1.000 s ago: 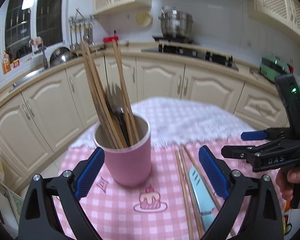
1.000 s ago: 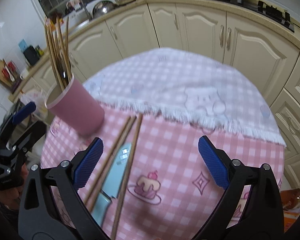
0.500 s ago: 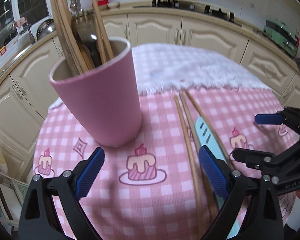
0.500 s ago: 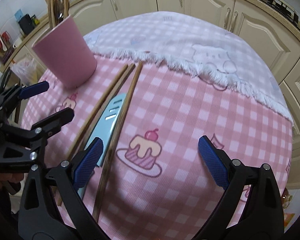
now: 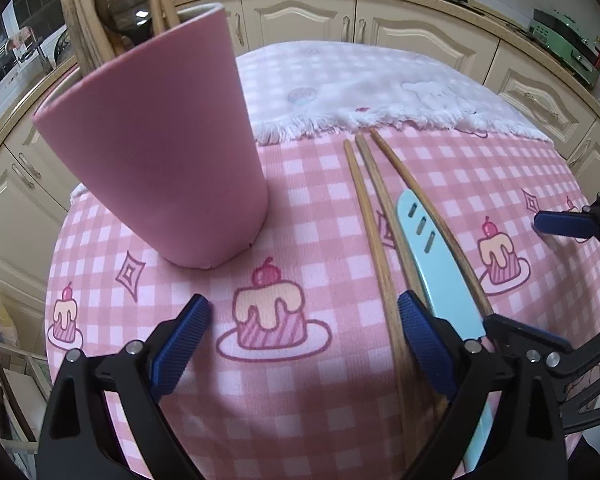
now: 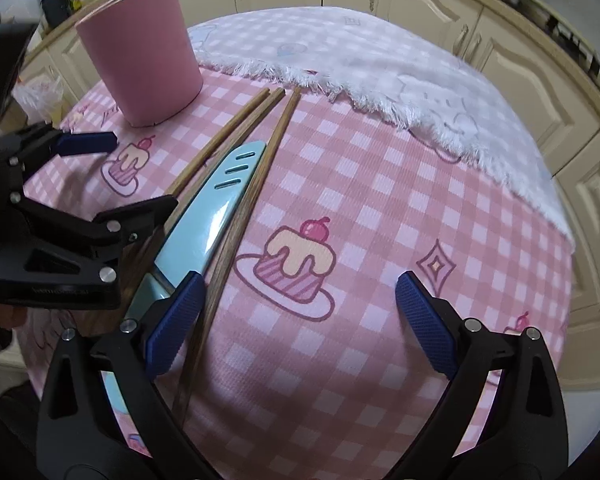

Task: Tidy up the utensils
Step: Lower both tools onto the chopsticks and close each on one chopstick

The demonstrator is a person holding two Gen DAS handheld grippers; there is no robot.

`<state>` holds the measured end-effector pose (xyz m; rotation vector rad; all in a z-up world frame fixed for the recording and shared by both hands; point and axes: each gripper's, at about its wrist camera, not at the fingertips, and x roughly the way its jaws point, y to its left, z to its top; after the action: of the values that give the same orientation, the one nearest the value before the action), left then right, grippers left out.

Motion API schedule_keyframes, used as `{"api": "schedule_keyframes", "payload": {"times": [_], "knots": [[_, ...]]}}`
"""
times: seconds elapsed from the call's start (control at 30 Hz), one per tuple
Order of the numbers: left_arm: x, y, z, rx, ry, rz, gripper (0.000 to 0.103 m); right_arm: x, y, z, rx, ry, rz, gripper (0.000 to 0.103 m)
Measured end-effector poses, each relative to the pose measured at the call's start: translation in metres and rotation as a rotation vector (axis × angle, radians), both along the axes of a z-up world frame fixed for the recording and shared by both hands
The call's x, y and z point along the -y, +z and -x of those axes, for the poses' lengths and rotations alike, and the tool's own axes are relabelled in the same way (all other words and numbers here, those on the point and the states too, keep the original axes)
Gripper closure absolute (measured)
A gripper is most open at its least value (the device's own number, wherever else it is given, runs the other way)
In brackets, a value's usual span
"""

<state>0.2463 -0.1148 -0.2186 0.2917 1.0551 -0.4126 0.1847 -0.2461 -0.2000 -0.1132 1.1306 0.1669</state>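
I judge pickup is in hand; both my grippers, left (image 5: pixel 302 344) and right (image 6: pixel 296 318), hang with jaws spread, empty. Right of the pink cup (image 5: pixel 156 156) lie three wooden chopsticks (image 5: pixel 374 232) and a pale blue knife (image 5: pixel 436 264); next, close on one.

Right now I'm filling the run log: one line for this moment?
left gripper open | right gripper open | wooden chopsticks, light-blue knife on cloth | pink cup upright

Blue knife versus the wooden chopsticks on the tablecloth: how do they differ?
The knife is flat, broad, glossy light blue, with three slots near its tip; the chopsticks are thin, round, plain brown wood. There is one knife but three loose chopsticks. The chopsticks reach closer to the white fringed cloth than the knife's tip does. Both lie flat on the pink checked tablecloth, roughly parallel, the knife between chopsticks, outside the pink cup.
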Motion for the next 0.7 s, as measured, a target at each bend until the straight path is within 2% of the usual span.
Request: {"api": "schedule_keyframes", "payload": {"times": [0.3,0.4,0.5,0.57,0.6,0.67,0.7], "knots": [[0.008,0.003,-0.006,0.004,-0.004,-0.032,0.01,0.004,-0.003,-0.013,-0.044,-0.018,0.026,0.012],[0.011,0.003,-0.008,-0.012,-0.014,-0.028,0.015,0.006,-0.003,-0.021,-0.058,-0.021,0.01,0.014],[0.014,0.004,-0.014,-0.033,-0.012,-0.014,0.026,0.005,-0.001,-0.033,-0.061,-0.017,-0.003,0.02],[0.015,0.006,-0.018,-0.048,-0.003,-0.008,0.04,0.002,0.0,-0.041,-0.063,-0.008,-0.013,0.029],[0.016,0.007,-0.02,-0.052,-0.006,-0.011,0.043,0.0,0.001,-0.044,-0.061,-0.005,-0.017,0.031],[0.019,0.008,-0.021,-0.065,-0.026,-0.011,0.056,-0.005,0.003,-0.047,-0.054,0.008,-0.016,0.049],[0.022,0.008,-0.02,-0.065,-0.041,-0.015,0.059,-0.006,0.004,-0.048,-0.053,0.011,-0.023,0.054]]}}
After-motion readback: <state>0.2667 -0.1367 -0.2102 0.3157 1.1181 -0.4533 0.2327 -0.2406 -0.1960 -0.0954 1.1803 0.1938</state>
